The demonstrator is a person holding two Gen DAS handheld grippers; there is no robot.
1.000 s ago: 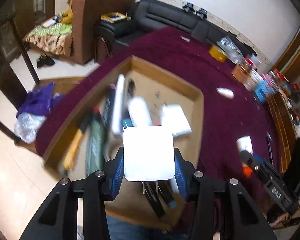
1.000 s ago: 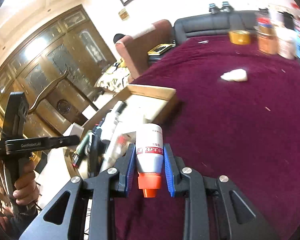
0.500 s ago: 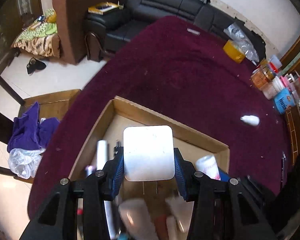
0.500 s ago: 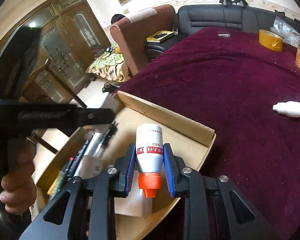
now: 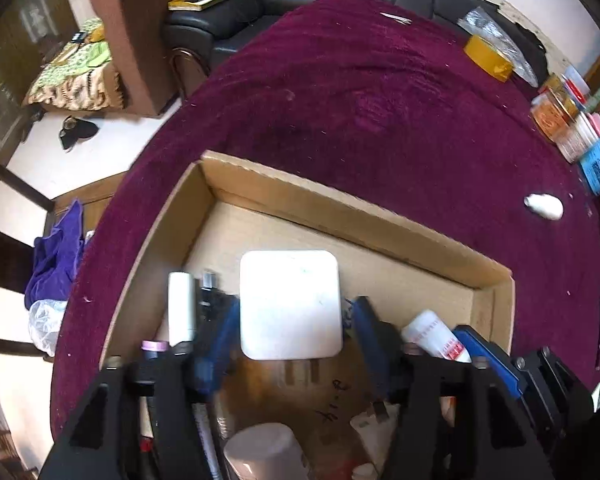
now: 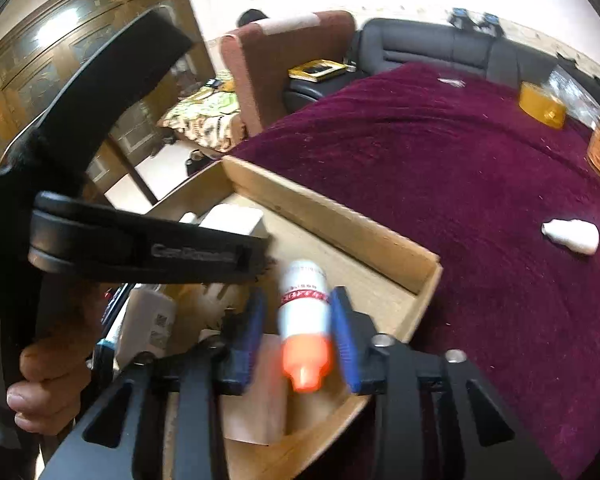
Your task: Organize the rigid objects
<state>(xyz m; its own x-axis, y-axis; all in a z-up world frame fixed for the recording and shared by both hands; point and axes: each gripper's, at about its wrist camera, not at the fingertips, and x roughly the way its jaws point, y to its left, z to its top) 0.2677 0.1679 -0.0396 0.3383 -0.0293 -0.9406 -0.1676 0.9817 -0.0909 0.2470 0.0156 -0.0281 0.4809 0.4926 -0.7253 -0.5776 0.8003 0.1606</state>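
A shallow cardboard box (image 5: 352,204) lies on the maroon tablecloth; it also shows in the right wrist view (image 6: 340,228). My left gripper (image 5: 292,316) hangs over the box with its jaws spread; a white square charger (image 5: 290,304) sits between them with gaps on both sides. My right gripper (image 6: 296,328) is over the box's right end, jaws parted around a white bottle with an orange cap (image 6: 304,320), which looks loose. Other bottles and a white tube (image 5: 181,304) lie in the box.
A small white bottle (image 5: 544,206) lies on the cloth right of the box, also in the right wrist view (image 6: 572,234). A yellow tape roll (image 5: 488,58) and jars (image 5: 560,120) stand at the far right. Sofa and armchair lie beyond the table.
Both grippers have dropped lower into the box. The jaws of both have spread, leaving the charger and the orange-capped bottle no longer clamped.
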